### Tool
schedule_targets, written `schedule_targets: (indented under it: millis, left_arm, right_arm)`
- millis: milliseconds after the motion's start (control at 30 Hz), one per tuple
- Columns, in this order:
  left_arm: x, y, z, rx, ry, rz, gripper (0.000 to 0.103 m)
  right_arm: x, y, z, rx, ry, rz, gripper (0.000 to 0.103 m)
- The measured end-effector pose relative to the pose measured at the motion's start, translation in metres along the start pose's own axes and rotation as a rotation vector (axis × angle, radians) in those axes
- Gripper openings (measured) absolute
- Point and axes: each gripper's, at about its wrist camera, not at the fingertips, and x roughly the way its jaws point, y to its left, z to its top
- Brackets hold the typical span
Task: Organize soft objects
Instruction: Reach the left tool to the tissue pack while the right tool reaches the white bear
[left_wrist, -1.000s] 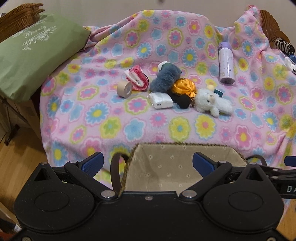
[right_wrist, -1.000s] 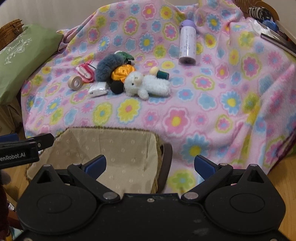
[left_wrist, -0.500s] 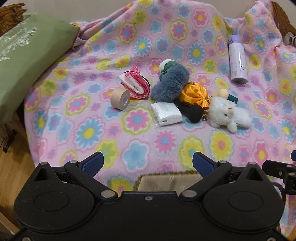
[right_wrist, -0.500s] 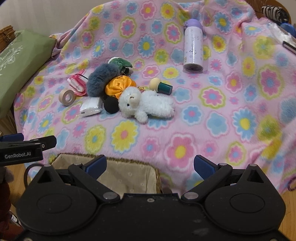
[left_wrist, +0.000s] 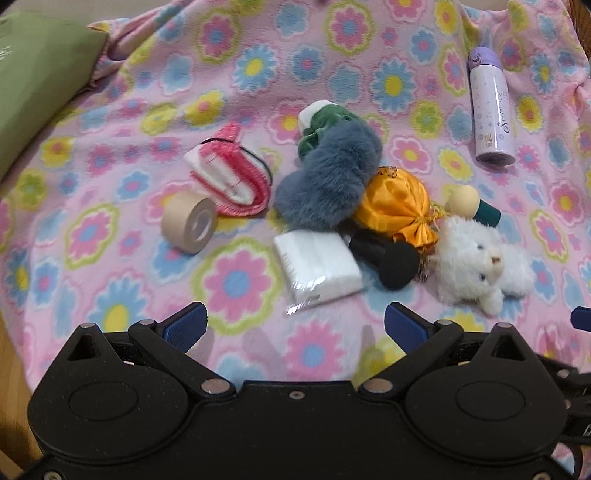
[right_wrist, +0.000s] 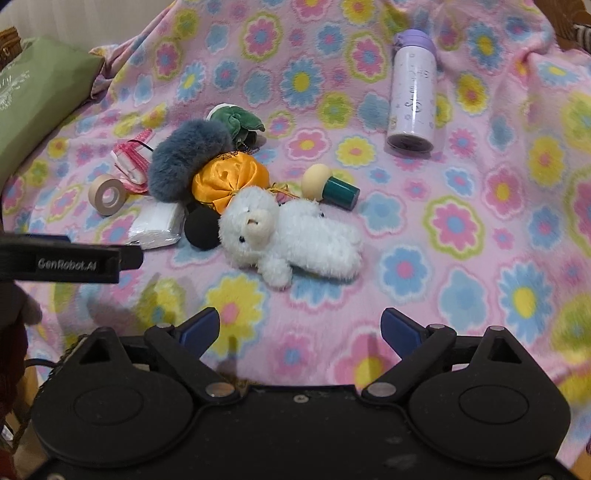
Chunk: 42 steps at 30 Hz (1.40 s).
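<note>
A cluster of objects lies on the flowered pink blanket (left_wrist: 236, 74). A white plush lamb (right_wrist: 291, 236) lies just ahead of my open, empty right gripper (right_wrist: 300, 330); it also shows in the left wrist view (left_wrist: 476, 262). A grey-blue fluffy piece (left_wrist: 327, 181), an orange satin pouch (left_wrist: 399, 210), a green velvet item (left_wrist: 325, 125), a pink-and-white folded cloth (left_wrist: 231, 177) and a white tissue pack (left_wrist: 319, 267) lie ahead of my open, empty left gripper (left_wrist: 295, 326).
A roll of beige tape (left_wrist: 190, 221), a black puff (left_wrist: 391, 258), a cream-and-teal applicator (right_wrist: 330, 186) and a lilac bottle (right_wrist: 413, 96) also lie on the blanket. A green cushion (right_wrist: 40, 96) is at the left. The left gripper's arm (right_wrist: 70, 262) crosses the right wrist view.
Both grippers have moved forward over the blanket toward the cluster. The lined basket that filled the foreground has dropped out of view beneath them. Both stay open.
</note>
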Motion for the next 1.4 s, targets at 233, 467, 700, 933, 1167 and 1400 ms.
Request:
schedule_targets:
  millis: [233,467,700,933,1167,1400]
  left_arm:
    - [0.026,-0.005,0.018,0.005,0.03,-0.008,0.099]
    - [0.044,-0.003,0.025,-0.02,0.054,-0.033,0.101]
    - [0.048,0.007,0.027,-0.068,0.056,-0.095,0.101]
    - [0.052,0.017,0.022,-0.067,0.07,-0.045,0.099]
    - [0.061,0.014,0.029,-0.035,0.064,-0.009,0.099]
    - [0.07,0.007,0.029,0.008,0.044,0.022,0.1]
  right_arm:
    - [0.021,0.013,0.013,-0.119,-0.036,-0.001,0.094]
    - [0.046,0.017,0.027,-0.171,-0.056,-0.003,0.093]
    - [0.066,0.018,0.039,-0.189,-0.095,0.007,0.094]
    - [0.085,0.022,0.038,-0.197,-0.074,0.008,0.098]
    - [0.078,0.017,0.038,-0.164,-0.102,0.005,0.097]
    - [0.066,0.021,0.038,-0.192,-0.157,-0.011,0.08]
